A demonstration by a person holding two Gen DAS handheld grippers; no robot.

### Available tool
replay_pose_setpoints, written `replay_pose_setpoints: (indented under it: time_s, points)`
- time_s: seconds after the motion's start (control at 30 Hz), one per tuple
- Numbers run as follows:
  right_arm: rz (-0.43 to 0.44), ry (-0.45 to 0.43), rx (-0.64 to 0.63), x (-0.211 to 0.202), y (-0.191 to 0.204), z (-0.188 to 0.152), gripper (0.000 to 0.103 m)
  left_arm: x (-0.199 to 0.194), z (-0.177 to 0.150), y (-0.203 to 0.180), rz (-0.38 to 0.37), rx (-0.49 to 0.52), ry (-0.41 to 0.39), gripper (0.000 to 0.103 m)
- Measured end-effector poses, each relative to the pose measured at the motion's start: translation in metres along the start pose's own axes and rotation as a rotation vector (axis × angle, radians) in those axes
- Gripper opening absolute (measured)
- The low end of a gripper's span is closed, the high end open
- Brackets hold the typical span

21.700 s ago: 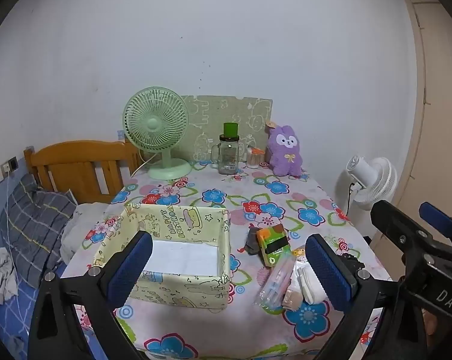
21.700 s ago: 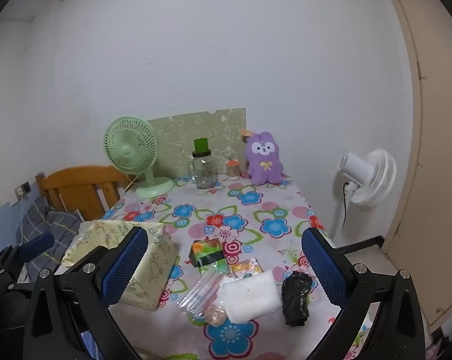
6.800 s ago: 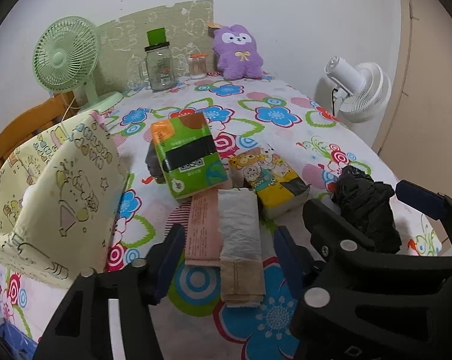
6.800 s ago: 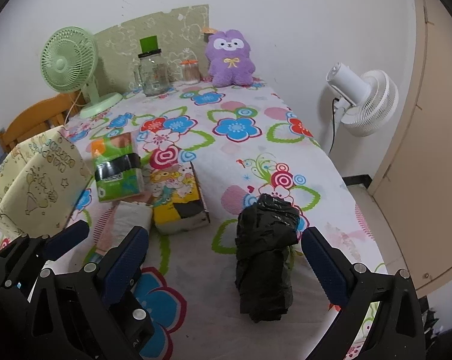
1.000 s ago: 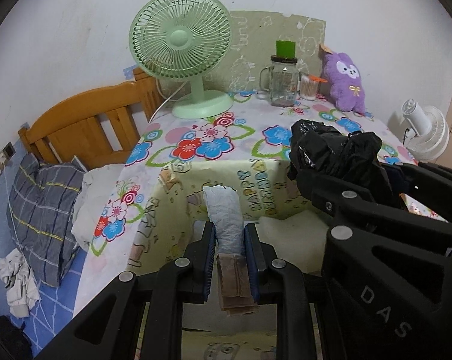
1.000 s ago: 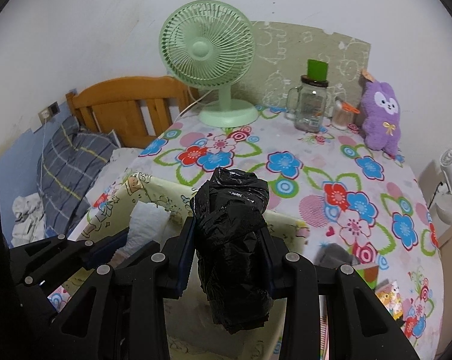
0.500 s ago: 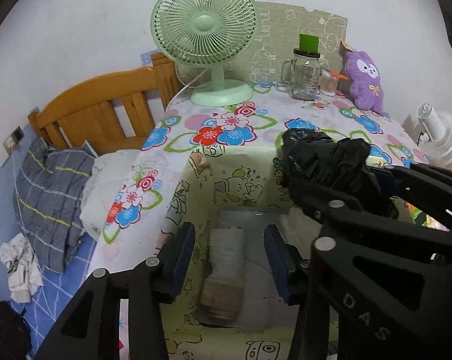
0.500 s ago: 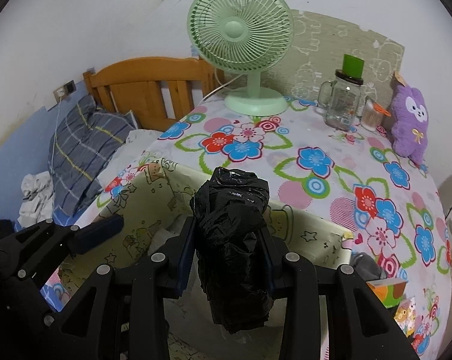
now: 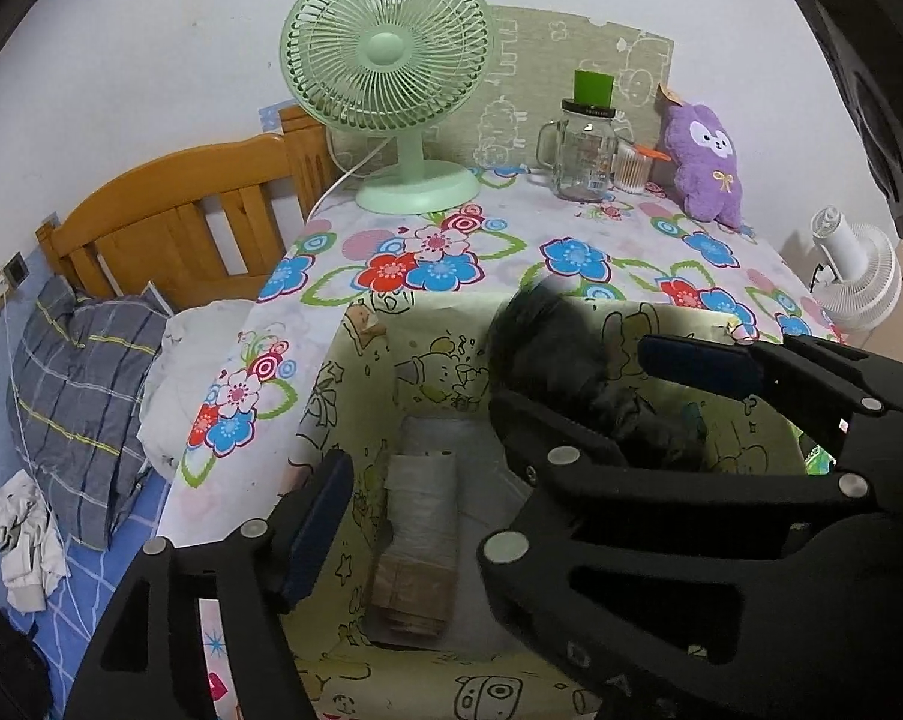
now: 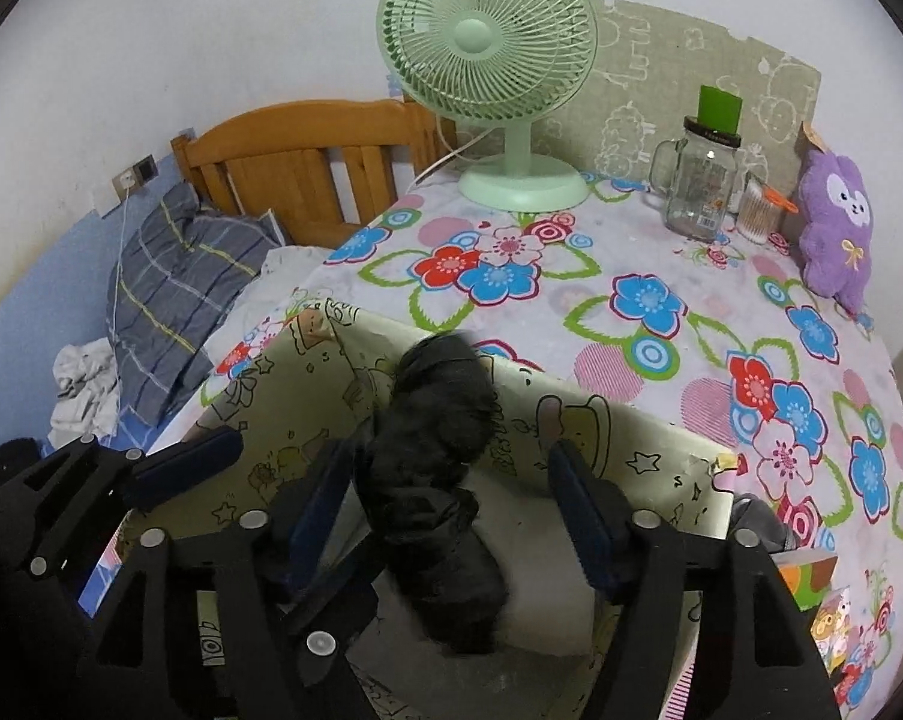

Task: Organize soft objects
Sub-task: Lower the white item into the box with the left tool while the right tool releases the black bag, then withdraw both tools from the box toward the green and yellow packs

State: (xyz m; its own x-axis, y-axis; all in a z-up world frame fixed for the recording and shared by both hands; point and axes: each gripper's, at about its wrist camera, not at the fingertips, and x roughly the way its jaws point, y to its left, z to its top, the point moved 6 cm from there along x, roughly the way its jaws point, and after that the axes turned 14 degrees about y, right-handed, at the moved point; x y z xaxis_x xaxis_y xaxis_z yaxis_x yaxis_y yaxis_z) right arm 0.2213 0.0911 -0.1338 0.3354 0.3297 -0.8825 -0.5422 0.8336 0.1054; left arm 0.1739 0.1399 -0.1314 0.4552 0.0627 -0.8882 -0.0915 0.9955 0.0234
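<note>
A yellow cartoon-print box [image 9: 355, 360] [image 10: 631, 450] stands open on the flowered table. A white and tan packet [image 9: 420, 534] lies flat on its floor. My left gripper [image 9: 415, 516] is open above that packet and holds nothing. My right gripper [image 10: 451, 510] is open over the box; it also shows in the left wrist view [image 9: 601, 396]. A black bundle [image 10: 439, 480], blurred with motion, is falling between the right jaws into the box; it also shows in the left wrist view [image 9: 547, 348].
At the table's back stand a green fan [image 10: 487, 60], a glass jar [image 10: 703, 180] and a purple plush [image 10: 835, 228]. Green and yellow packs [image 10: 823, 588] lie right of the box. A wooden headboard [image 9: 169, 228] and bedding [image 9: 79, 384] are on the left; a white fan [image 9: 859, 276] on the right.
My right gripper has opened and let go of the black bundle, which drops into the box. My left gripper stays open over the packet it released half a second earlier.
</note>
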Motion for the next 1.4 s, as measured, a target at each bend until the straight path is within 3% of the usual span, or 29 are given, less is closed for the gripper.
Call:
replay_pose_setpoints:
  time_s: [1.4]
  points:
    - [-0.092,-0.194,0.101,-0.102,-0.065,-0.042,0.093,-0.062,0.001,-0.075,0.023,0.068,-0.132,0.1]
